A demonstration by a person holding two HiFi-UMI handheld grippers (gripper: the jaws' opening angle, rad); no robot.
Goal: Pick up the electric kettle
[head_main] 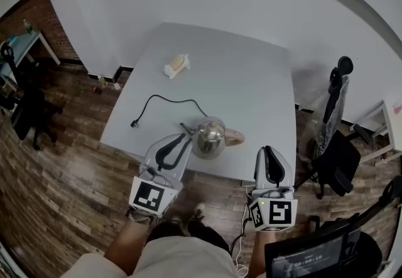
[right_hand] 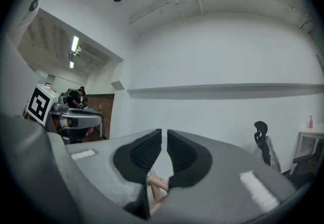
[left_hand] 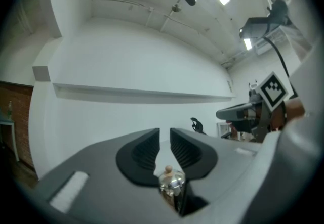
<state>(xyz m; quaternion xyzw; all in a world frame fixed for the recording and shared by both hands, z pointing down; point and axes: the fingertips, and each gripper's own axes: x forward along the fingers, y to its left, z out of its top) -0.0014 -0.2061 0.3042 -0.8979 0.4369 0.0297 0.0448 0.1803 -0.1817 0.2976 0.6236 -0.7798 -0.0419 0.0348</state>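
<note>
The electric kettle (head_main: pixel 210 137) is shiny steel with a pale handle (head_main: pixel 234 138). It stands upright near the front edge of the white table (head_main: pixel 251 82), and its black cord (head_main: pixel 168 101) trails left to a plug (head_main: pixel 134 123). My left gripper (head_main: pixel 184 139) reaches just left of the kettle, its jaws slightly apart and empty. In the left gripper view the kettle (left_hand: pixel 171 183) shows below the left gripper (left_hand: pixel 164 134). My right gripper (head_main: pixel 268 149) hovers at the table's front edge, right of the kettle, with a narrow empty gap. Under the right gripper (right_hand: pixel 164 137) the handle (right_hand: pixel 158 186) peeks out.
A small cream object (head_main: pixel 176 65) lies at the back of the table. Black office chairs stand right (head_main: pixel 336 151) and left (head_main: pixel 28 110) of the table on the wooden floor. A screen (head_main: pixel 308 261) sits at the bottom right.
</note>
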